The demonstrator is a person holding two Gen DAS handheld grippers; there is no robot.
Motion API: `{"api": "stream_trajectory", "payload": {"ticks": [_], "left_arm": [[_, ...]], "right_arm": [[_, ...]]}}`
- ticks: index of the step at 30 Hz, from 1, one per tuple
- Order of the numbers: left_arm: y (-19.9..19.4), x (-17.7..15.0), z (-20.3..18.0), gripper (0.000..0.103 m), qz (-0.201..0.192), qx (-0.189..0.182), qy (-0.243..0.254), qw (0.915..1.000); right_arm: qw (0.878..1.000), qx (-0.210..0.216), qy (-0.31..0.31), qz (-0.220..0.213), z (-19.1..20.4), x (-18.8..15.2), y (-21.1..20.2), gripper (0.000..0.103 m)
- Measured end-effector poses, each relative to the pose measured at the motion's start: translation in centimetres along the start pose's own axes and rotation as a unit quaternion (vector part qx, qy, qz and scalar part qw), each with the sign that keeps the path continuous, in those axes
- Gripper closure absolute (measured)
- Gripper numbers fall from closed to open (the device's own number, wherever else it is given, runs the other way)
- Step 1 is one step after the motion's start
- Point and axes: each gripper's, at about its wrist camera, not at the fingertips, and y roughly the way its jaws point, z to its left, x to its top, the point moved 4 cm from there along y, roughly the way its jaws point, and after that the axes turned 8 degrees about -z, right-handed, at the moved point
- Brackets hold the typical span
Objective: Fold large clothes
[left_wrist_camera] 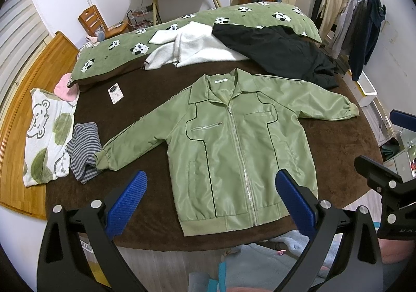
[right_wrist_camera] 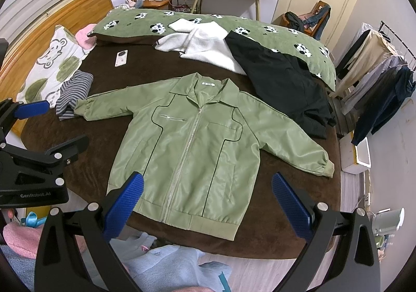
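A light green zip-up jacket [left_wrist_camera: 228, 141] lies flat and face up on the brown bedspread [left_wrist_camera: 145, 201], zipped, both sleeves spread out to the sides, hem toward me. It also shows in the right wrist view [right_wrist_camera: 192, 146]. My left gripper [left_wrist_camera: 210, 201] is open and empty, held above the jacket's hem near the bed's front edge. My right gripper [right_wrist_camera: 208, 201] is open and empty too, above the hem. Each gripper shows at the edge of the other's view: the right gripper's body [left_wrist_camera: 384, 188] and the left gripper's body [right_wrist_camera: 33, 162].
A white fleece garment [left_wrist_camera: 192, 45] and a black jacket [left_wrist_camera: 280, 52] lie at the back beside a green cow-print quilt [left_wrist_camera: 161, 39]. A striped garment [left_wrist_camera: 83, 151] and a bear-print pillow [left_wrist_camera: 44, 136] sit at the left. A clothes rack [left_wrist_camera: 358, 11] stands right.
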Motion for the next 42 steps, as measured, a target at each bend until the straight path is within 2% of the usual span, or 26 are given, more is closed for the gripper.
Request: {"api": "stream_trajectory", "payload": {"ticks": [5, 6, 14, 15, 18, 25, 34, 42], "left_arm": [[0.0, 0.0, 0.0, 0.006, 0.001, 0.001, -0.002, 1.0], [0.0, 0.0, 0.0, 0.006, 0.001, 0.001, -0.002, 1.0], [0.1, 0.4, -0.9, 0.006, 0.003, -0.001, 0.003, 1.0], [0.1, 0.5, -1.2, 0.006, 0.004, -0.001, 0.004, 1.0], [2.1, 1.4, -2.9, 0.006, 0.007, -0.002, 0.006, 1.0], [3.4, 2.7, -2.9, 0.006, 0.016, -0.01, 0.017, 0.9997], [7.4, 6.2, -6.3, 0.006, 0.03, -0.03, 0.065, 0.997], [14.6, 8.5, -11.4, 0.006, 0.045, -0.07, 0.089, 0.9925]], "right_arm": [[1.0, 0.0, 0.002, 0.001, -0.4, -0.2, 0.2, 0.006], [1.0, 0.0, 0.002, 0.001, -1.5, 0.0, 0.6, 0.006], [1.0, 0.0, 0.002, 0.003, -1.1, 0.4, 0.5, 0.006], [1.0, -0.002, 0.003, 0.003, -1.6, 0.2, 1.7, 0.006], [1.0, -0.003, 0.009, 0.005, -2.1, 0.7, 2.5, 0.006], [0.999, -0.009, 0.031, 0.002, -4.2, 1.6, 3.5, 0.006], [0.996, -0.041, 0.084, 0.003, -10.1, 3.1, 6.1, 0.006], [0.99, -0.081, 0.114, 0.008, -17.0, 2.9, 11.1, 0.006]]}}
